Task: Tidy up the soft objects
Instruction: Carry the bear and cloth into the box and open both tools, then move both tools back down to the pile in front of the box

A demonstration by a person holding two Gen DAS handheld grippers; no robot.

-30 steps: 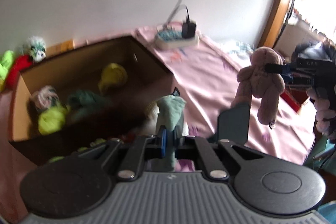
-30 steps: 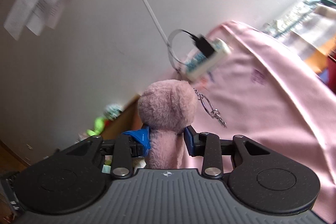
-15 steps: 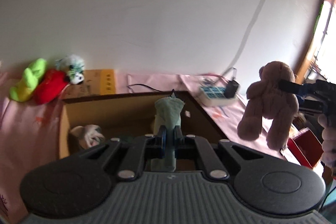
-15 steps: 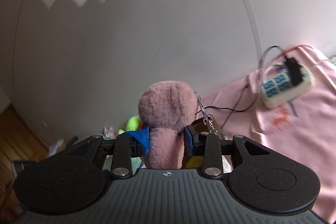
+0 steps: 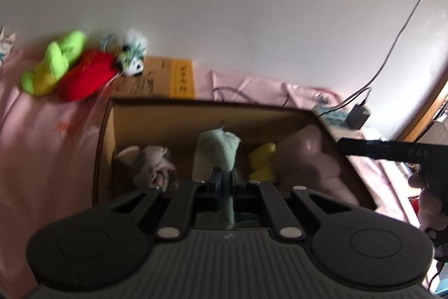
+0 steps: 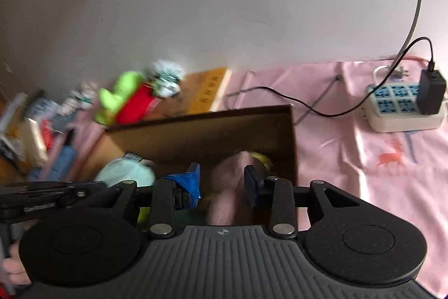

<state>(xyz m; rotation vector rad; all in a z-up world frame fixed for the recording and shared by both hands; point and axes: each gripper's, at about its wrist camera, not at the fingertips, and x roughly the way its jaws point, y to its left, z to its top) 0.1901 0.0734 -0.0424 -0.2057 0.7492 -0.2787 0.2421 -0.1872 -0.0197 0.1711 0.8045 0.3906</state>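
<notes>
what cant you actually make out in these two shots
- Box floor: left wrist view, hidden by the left gripper's body and toys.
- Whether the right gripper pinches the pink bear: right wrist view, blurred.
- Print on the yellow label: blurred, too small.
- Clutter at the left edge: right wrist view, smeared.

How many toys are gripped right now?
2: mint toy in the left gripper, pink bear in the right gripper. Others lie loose in the box.
</notes>
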